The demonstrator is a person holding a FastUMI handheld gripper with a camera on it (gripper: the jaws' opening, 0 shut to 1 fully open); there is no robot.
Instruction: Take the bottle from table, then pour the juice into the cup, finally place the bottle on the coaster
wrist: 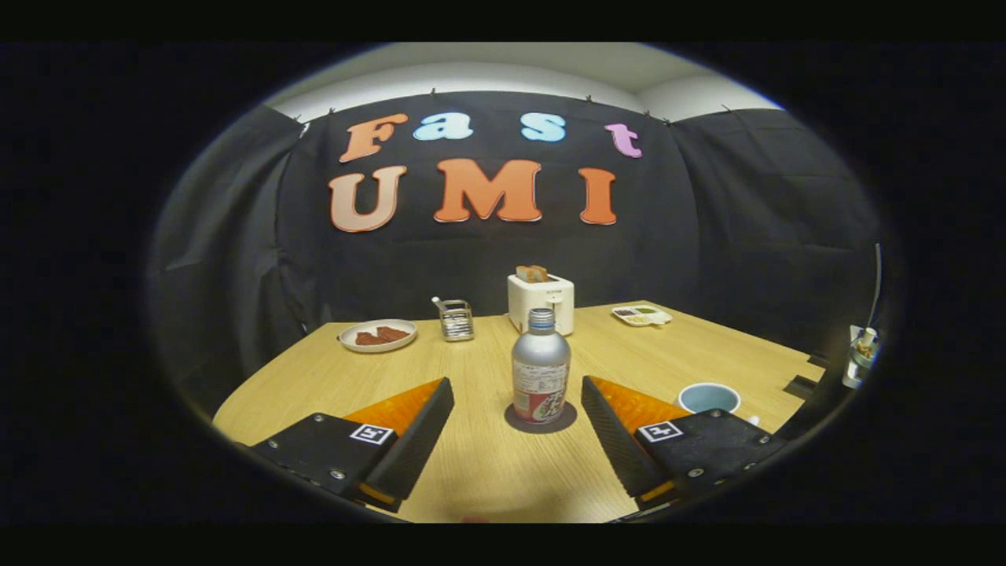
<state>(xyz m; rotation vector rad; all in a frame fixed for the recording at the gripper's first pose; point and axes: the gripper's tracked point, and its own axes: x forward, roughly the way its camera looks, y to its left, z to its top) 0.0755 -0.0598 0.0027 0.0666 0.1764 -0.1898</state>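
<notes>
A silver bottle [541, 368] with a printed label and a blue-ringed neck stands upright on a dark round coaster [541, 421] on the wooden table [487, 464]. My gripper [517, 387] is open, one finger to each side of the bottle, with clear gaps between the fingers and the bottle. The bottle sits between the fingertips, slightly ahead of them. A light blue cup [709, 397] stands on the table just beyond the right finger, partly hidden by it.
Beyond the bottle stands a white toaster [541, 300] with bread in it. A wire holder [456, 319] and a plate of red food [378, 336] lie at the far left, a small tray of food [641, 315] at the far right. Black cloth walls close the booth.
</notes>
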